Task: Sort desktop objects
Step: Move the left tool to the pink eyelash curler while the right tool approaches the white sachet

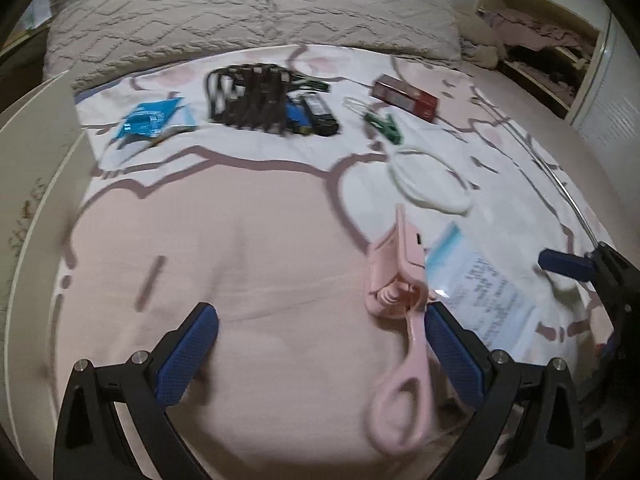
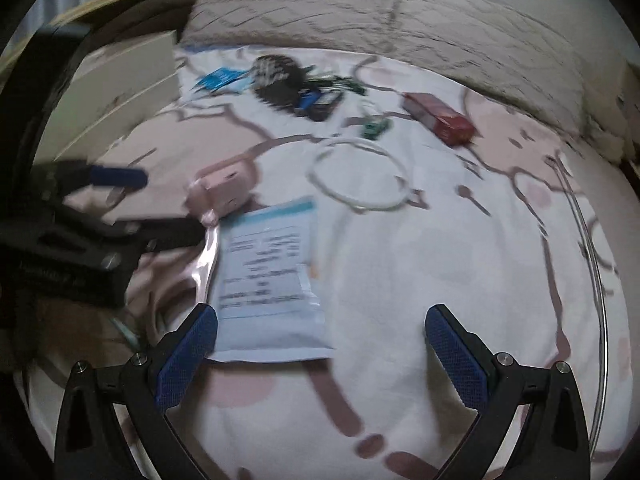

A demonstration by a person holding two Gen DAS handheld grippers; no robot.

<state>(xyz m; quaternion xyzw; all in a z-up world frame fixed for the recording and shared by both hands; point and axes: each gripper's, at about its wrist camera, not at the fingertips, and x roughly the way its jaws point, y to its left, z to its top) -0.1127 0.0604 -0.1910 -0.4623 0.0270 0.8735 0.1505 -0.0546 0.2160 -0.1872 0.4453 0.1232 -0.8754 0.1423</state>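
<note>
A bed covered with a pink and white patterned sheet (image 1: 248,240) serves as the work surface, and small objects lie scattered across it.

The left gripper (image 1: 320,356) hovers low with its 2 blue-padded jaws spread wide and holding nothing. A pink tool with a looped handle (image 1: 400,336), possibly a small clip-on gadget, lies on the sheet just inside the right-hand jaw, touching or nearly touching its pad. That placement suggests the left gripper is lining up to close on it, though motion blur hides exact contact.

The right gripper (image 2: 320,356) is also released, jaws wide apart and empty. A white printed packet with a blue top edge (image 2: 272,276) lies flat, its near corner reaching the left-hand jaw, so it is likely that gripper's next target.

Ahead of both sets of jaws, well apart from them, lie a white cable loop (image 2: 360,172), a green clip (image 1: 384,126), a red box (image 1: 404,98), a black wire basket (image 1: 248,96) with dark items (image 1: 312,114) beside it, and a blue packet (image 1: 150,118). A quilted pillow (image 1: 248,12) lies beyond them. The loose spread suggests sorting has barely begun.
</note>
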